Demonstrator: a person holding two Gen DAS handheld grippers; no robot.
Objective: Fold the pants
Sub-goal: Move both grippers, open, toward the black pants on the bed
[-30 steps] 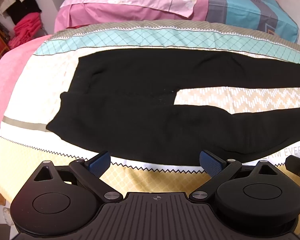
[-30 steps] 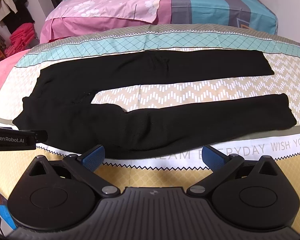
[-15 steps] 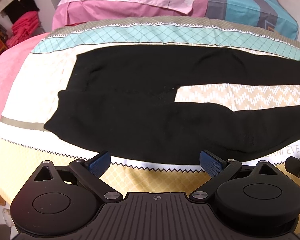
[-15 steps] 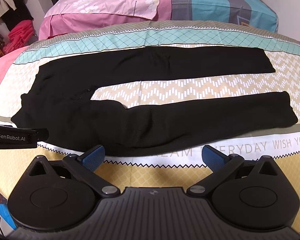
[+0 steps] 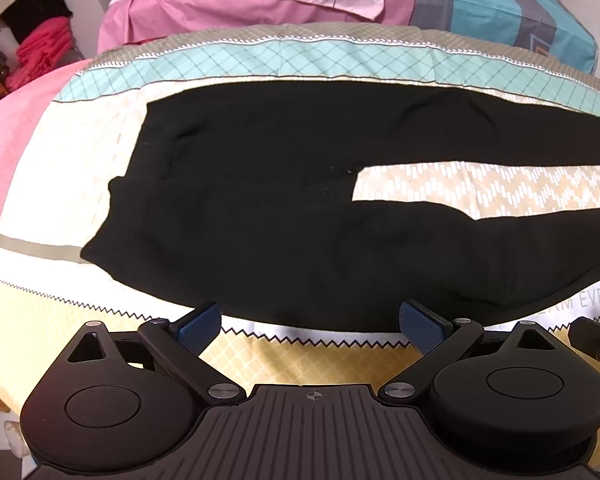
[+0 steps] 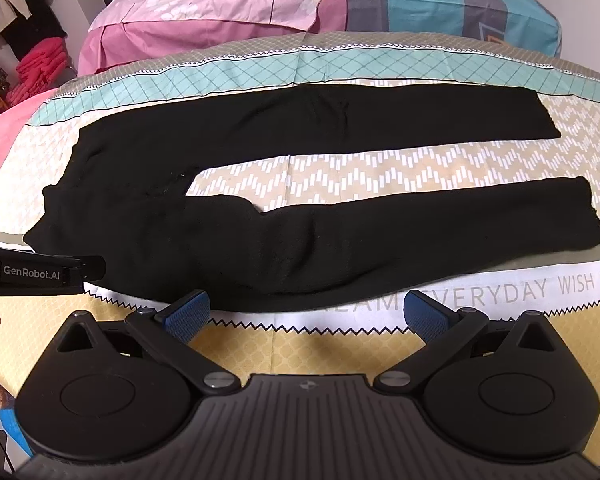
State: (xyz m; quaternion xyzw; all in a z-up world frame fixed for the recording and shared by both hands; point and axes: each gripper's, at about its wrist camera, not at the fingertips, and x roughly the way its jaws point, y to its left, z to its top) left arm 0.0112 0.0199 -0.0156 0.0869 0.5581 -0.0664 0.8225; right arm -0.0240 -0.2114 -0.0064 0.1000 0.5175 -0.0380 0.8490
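Since a second ago both cameras have eased closer to the black pants (image 5: 284, 216), which now fill more of each view, while the garment itself lies as it did, spread flat and unfolded on the patterned bedspread (image 5: 312, 354). From the left wrist, the waistband end of the pants sits toward the left and the two legs run off past the right edge, so their hems are out of sight; the left gripper (image 5: 311, 323) hangs with its blue pads (image 5: 198, 326) spread wide and holding nothing, and the near edge of the pants lies just beyond the fingertips, above the zigzag trim, with no clear contact. A black piece of the other tool shows at the right edge, near the pants' lower leg. From the right wrist, the whole garment is visible, both hems (image 6: 580, 216) included, with a strip of chevron bedspread between the legs. The right gripper (image 6: 306, 312) is likewise wide apart and empty, its pads (image 6: 424, 316) just short of the near leg of the pants (image 6: 260, 240). The left gripper (image 6: 40, 272), labelled GenRobot.AI, reaches in beside the waistband corner.
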